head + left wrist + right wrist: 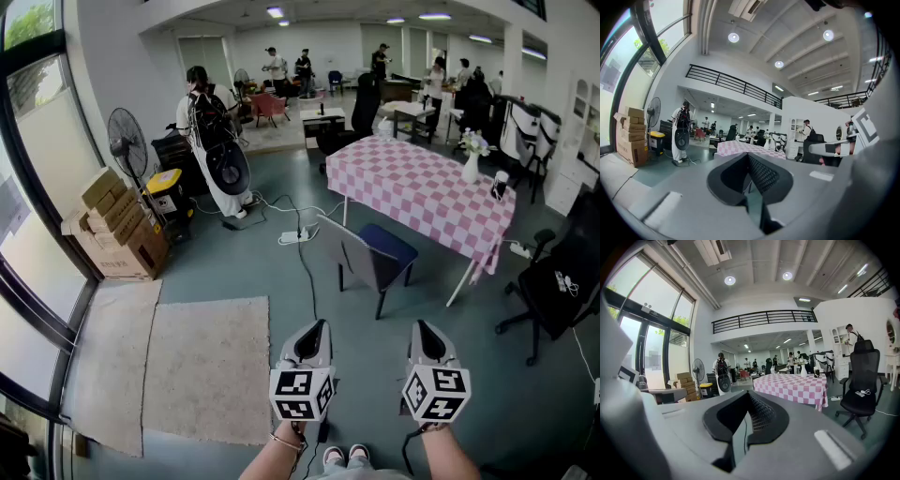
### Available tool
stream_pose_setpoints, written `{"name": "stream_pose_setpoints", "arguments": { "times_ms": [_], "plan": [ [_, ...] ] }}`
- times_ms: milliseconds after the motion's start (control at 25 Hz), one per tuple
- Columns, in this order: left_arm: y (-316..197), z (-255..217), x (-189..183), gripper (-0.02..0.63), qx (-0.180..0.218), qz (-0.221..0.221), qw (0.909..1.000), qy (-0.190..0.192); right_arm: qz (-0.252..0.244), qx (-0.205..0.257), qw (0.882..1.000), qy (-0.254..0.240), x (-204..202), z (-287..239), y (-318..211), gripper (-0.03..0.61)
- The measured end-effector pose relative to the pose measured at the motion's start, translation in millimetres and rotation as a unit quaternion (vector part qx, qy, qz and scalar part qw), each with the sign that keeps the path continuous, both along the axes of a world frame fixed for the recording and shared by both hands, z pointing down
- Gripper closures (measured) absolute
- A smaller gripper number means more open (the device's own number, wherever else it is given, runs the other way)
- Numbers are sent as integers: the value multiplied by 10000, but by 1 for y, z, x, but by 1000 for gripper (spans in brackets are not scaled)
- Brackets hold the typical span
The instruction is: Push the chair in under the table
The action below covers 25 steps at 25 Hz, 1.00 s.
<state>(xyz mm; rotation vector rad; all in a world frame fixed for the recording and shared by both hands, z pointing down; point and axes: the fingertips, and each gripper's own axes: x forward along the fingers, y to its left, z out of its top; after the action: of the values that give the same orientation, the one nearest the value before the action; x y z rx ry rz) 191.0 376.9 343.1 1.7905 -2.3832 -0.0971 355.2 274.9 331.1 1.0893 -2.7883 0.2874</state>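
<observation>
The head view looks steeply down from standing height onto the left claw [314, 330] and right claw [424, 328]. Each gripper view sits close behind its own claw, facing roughly level across the room; all three share the checked-cloth bench [422, 187], pedestal fan [127, 141] and cardboard boxes [117, 225].

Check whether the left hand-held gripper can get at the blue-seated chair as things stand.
Probably not yet: the left hand-held gripper, shut and empty, sits well short of the chair pulled out from the table. The floor between looks free except for a cable, so stepping forward should do.
</observation>
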Motion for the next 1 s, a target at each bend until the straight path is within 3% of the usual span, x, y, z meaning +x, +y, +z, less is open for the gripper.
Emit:
{"name": "stream_pose_setpoints", "arguments": {
  "times_ms": [1000],
  "plan": [
    [-16,-3,3,612,110,-211,9997,57,-217,-58,9993,-282,-1,2,-22,562]
  ]
}}
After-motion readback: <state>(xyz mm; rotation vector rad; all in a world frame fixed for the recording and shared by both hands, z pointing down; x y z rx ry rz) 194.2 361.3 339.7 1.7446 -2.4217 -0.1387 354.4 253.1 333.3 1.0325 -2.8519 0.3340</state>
